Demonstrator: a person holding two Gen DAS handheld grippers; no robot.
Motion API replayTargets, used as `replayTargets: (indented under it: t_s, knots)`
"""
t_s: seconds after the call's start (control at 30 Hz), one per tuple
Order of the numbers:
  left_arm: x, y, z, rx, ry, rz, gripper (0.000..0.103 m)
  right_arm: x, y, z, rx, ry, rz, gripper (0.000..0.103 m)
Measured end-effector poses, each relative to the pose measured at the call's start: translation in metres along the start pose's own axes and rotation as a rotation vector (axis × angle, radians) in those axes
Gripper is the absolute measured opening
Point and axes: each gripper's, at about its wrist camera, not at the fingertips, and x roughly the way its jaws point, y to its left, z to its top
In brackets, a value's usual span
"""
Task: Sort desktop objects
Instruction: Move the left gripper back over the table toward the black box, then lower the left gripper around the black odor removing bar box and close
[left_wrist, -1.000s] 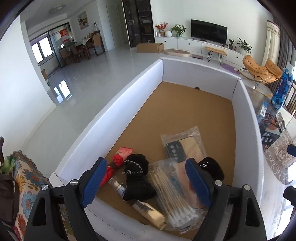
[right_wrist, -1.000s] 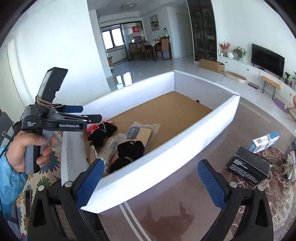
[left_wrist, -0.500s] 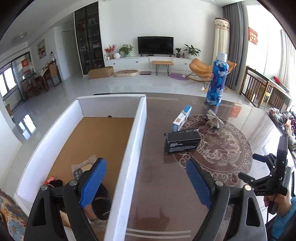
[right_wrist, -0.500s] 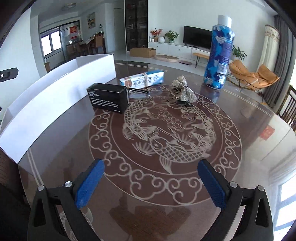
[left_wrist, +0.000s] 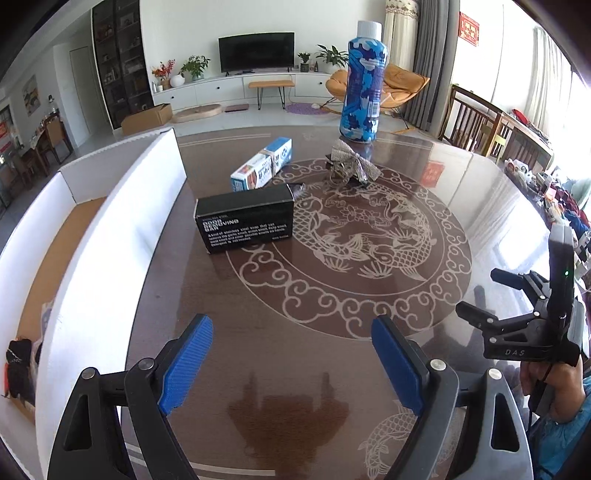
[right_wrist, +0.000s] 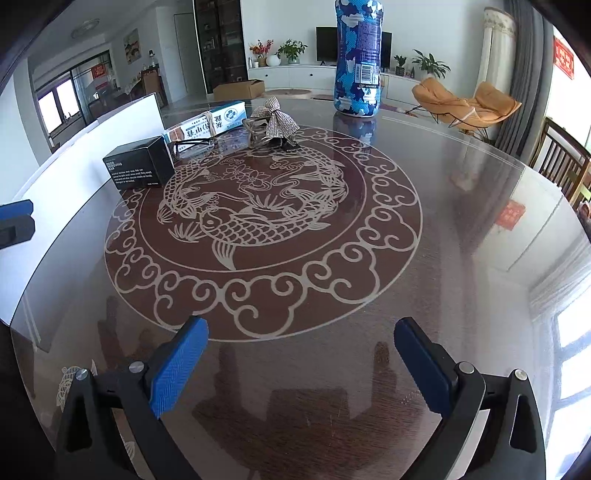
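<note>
A black box (left_wrist: 245, 223) (right_wrist: 138, 166), a white and blue toothpaste box (left_wrist: 262, 168) (right_wrist: 207, 123), a silver bow (left_wrist: 352, 164) (right_wrist: 273, 123) and a tall blue patterned bottle (left_wrist: 362, 85) (right_wrist: 357, 55) stand on the glass table. A pair of glasses (right_wrist: 194, 144) lies between the boxes. My left gripper (left_wrist: 291, 363) is open and empty above the table's near edge. My right gripper (right_wrist: 301, 360) is open and empty; it also shows at the right of the left wrist view (left_wrist: 484, 295).
A white cardboard box (left_wrist: 110, 236) with a brown floor stands along the table's left side and holds a black item (left_wrist: 18, 363). The round fish pattern (right_wrist: 258, 221) fills the table's middle. Wooden chairs (left_wrist: 480, 125) stand at the far right.
Both grippers have swung right, away from the white box, and now face the table's middle. The loose objects on the table have come closer in both views. Both stay open.
</note>
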Motion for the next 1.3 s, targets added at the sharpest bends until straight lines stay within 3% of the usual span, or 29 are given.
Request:
replayTargets:
  t_s: [0.27,0.63,0.83,1.03,1.17,1.3]
  knots:
    - [0.026,-0.001,-0.014,0.034,0.047,0.039,0.088,0.005,-0.007,-0.007,-0.010,0.014,0.004,0.101]
    - [0.035,0.018,0.009,-0.025,0.038,0.051,0.088,0.010,-0.001,-0.007,-0.027,0.037,-0.015,0.103]
    - [0.027,0.031,0.038,-0.054,0.003,0.062,0.088,0.010,-0.001,-0.007,-0.027,0.036,-0.015,0.103]
    - [0.017,0.057,0.098,-0.112,-0.083,0.108,0.088,0.010,-0.002,-0.007,-0.027,0.036,-0.015,0.103]
    - [0.034,0.071,0.128,-0.182,-0.080,0.091,0.088,0.010,-0.002,-0.007,-0.027,0.036,-0.015,0.103]
    - [0.076,0.062,0.140,-0.168,-0.013,0.145,0.088,0.010,-0.002,-0.007,-0.027,0.036,-0.015,0.103]
